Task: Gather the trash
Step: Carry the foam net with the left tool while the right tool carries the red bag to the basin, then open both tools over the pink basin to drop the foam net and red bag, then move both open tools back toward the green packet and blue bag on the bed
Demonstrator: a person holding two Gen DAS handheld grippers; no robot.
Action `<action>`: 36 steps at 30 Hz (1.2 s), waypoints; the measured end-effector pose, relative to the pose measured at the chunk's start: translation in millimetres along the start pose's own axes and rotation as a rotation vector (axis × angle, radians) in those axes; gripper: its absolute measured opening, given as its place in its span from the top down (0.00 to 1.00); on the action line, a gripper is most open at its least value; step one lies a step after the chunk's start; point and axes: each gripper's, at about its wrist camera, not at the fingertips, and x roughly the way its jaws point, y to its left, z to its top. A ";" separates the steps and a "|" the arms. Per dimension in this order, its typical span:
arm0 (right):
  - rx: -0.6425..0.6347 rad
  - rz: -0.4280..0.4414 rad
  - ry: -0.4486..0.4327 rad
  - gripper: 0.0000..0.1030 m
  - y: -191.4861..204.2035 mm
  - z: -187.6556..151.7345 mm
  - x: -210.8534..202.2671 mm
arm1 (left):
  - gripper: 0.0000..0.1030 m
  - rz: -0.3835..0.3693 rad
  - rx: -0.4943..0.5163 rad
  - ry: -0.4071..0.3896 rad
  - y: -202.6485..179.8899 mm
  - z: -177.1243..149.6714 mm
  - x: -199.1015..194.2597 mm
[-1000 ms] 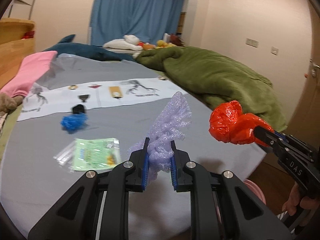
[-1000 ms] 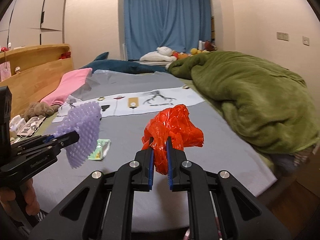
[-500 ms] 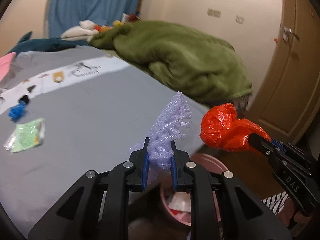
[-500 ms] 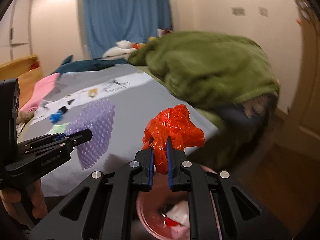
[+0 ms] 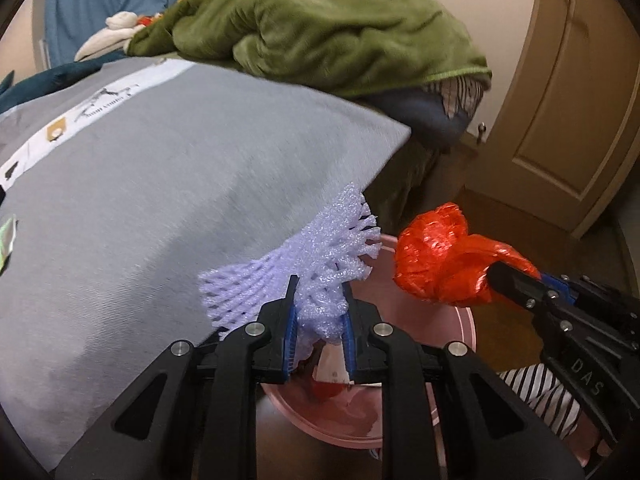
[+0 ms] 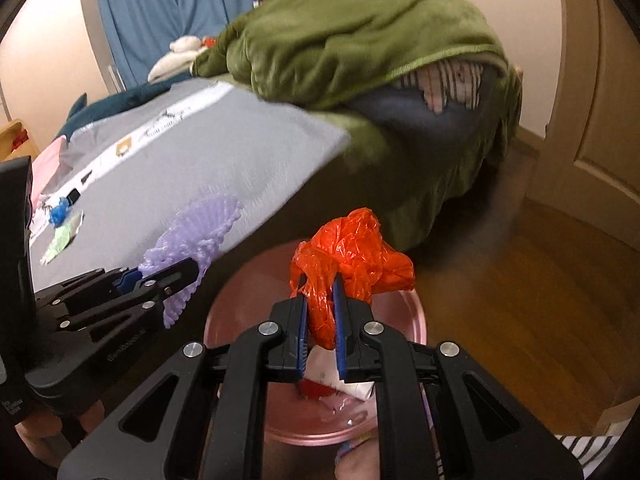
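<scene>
My left gripper (image 5: 318,316) is shut on a purple foam net (image 5: 320,256), also seen in the right wrist view (image 6: 196,228). My right gripper (image 6: 321,308) is shut on a crumpled red plastic bag (image 6: 352,264), which shows in the left wrist view (image 5: 444,264) too. Both are held above a pink bin (image 6: 416,312) on the floor beside the bed; the bin (image 5: 464,332) holds some paper and red scraps. A green wrapper (image 6: 64,238) and a blue scrap (image 6: 59,213) lie on the grey bed sheet (image 5: 160,200).
A green blanket (image 5: 320,24) is heaped on the bed's far side. A wooden door (image 5: 560,92) stands at the right above a wood floor (image 6: 520,280). Blue curtain (image 6: 180,8) at the back. My striped sleeve (image 5: 540,396) is low right.
Both grippers swung right and down, off the bed, and now hang over the pink bin with the foam net and red bag still held.
</scene>
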 end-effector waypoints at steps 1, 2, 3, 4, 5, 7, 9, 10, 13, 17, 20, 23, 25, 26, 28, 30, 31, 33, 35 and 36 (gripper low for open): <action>0.008 0.009 0.028 0.86 -1.4 -2.0 4.7 | 0.72 -0.001 0.001 0.008 -1.0 -0.8 2.4; 0.015 0.017 0.051 0.83 -1.6 -2.5 9.1 | 0.50 0.005 -0.001 0.013 -1.4 -1.3 4.3; 0.025 0.020 0.073 0.80 -1.7 -3.4 12.6 | 0.30 0.020 -0.006 0.010 -1.4 -1.6 4.8; 0.043 0.015 0.092 0.71 -3.0 -4.7 16.0 | 0.24 0.041 -0.010 -0.008 -1.0 -1.9 3.0; 0.054 0.006 0.097 0.59 -4.6 -5.1 16.6 | 0.19 0.066 -0.013 -0.020 -1.0 -1.8 2.3; 0.073 -0.019 0.086 0.45 -7.2 -4.4 16.0 | 0.13 0.125 -0.019 -0.019 3.2 0.1 3.0; 0.081 -0.040 0.055 0.39 -8.3 -2.6 12.1 | 0.13 0.126 -0.029 -0.018 7.2 2.0 2.0; 0.079 -0.044 0.048 0.37 -8.9 -1.8 11.1 | 0.13 0.132 -0.034 -0.021 9.8 2.9 -0.2; 0.075 -0.037 0.031 0.34 -4.0 0.4 7.3 | 0.13 0.147 -0.046 -0.027 16.4 6.6 -9.0; 0.044 0.032 -0.013 0.26 11.5 9.1 -2.7 | 0.13 0.157 -0.066 -0.061 30.5 13.4 -35.9; -0.021 0.092 -0.067 0.21 40.6 19.1 -20.2 | 0.13 0.185 -0.087 -0.111 48.1 20.9 -65.0; -0.090 0.156 -0.117 0.18 74.3 30.4 -36.5 | 0.13 0.221 -0.128 -0.166 72.8 25.7 -97.9; -0.133 0.191 -0.143 0.16 97.9 36.8 -44.7 | 0.13 0.251 -0.152 -0.203 92.4 27.5 -120.4; -0.155 0.218 -0.151 0.16 113.9 41.0 -47.5 | 0.13 0.272 -0.160 -0.222 102.6 27.3 -131.0; -0.188 0.272 -0.154 0.16 144.4 48.6 -48.8 | 0.13 0.317 -0.175 -0.254 123.2 25.4 -149.7; -0.212 0.310 -0.155 0.16 170.3 52.8 -48.0 | 0.12 0.371 -0.192 -0.285 147.0 21.6 -168.8; -0.232 0.325 -0.159 0.16 186.4 54.7 -46.7 | 0.12 0.394 -0.201 -0.297 156.4 20.6 -174.6; -0.272 0.344 -0.170 0.16 213.1 57.9 -43.4 | 0.12 0.440 -0.226 -0.320 180.7 15.9 -188.0; -0.306 0.363 -0.186 0.16 239.5 61.3 -40.4 | 0.12 0.483 -0.268 -0.324 208.2 9.9 -196.3; -0.311 0.367 -0.185 0.16 248.4 61.6 -39.5 | 0.12 0.492 -0.287 -0.324 217.4 7.6 -197.9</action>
